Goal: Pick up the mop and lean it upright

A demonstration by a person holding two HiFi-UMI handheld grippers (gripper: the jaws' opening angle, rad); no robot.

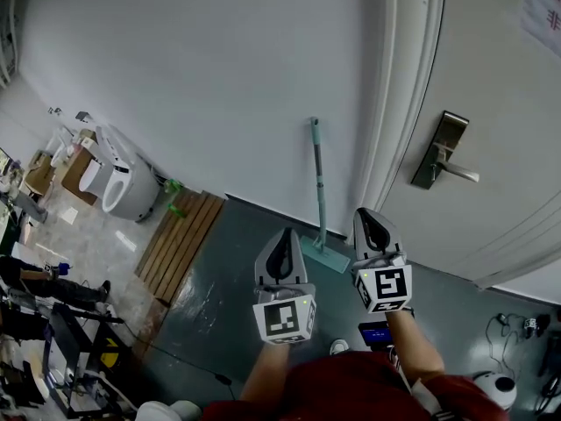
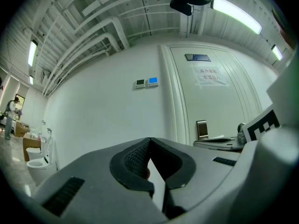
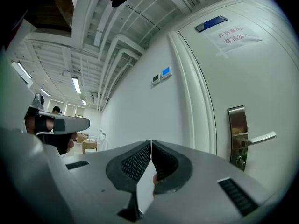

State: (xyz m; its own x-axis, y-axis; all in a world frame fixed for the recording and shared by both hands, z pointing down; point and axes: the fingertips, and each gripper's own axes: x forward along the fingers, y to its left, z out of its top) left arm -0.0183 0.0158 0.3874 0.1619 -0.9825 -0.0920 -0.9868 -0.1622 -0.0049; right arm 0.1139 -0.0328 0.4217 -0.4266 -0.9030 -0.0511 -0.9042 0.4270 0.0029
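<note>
Teal and slender, the mop (image 1: 319, 187) stands upright against the wall (image 1: 202, 77), just beside the door frame (image 1: 394, 103), with its flat head on the floor (image 1: 237, 279). We hold both tongs level, short of it. The left tongs (image 1: 282, 235) are closed with nothing between the pads, and the right tongs (image 1: 368, 213) likewise. We judge the pole light, stiff and smooth, apt to slip or tip sideways, so any hold belongs around mid-handle, squarely across the pole.
</note>
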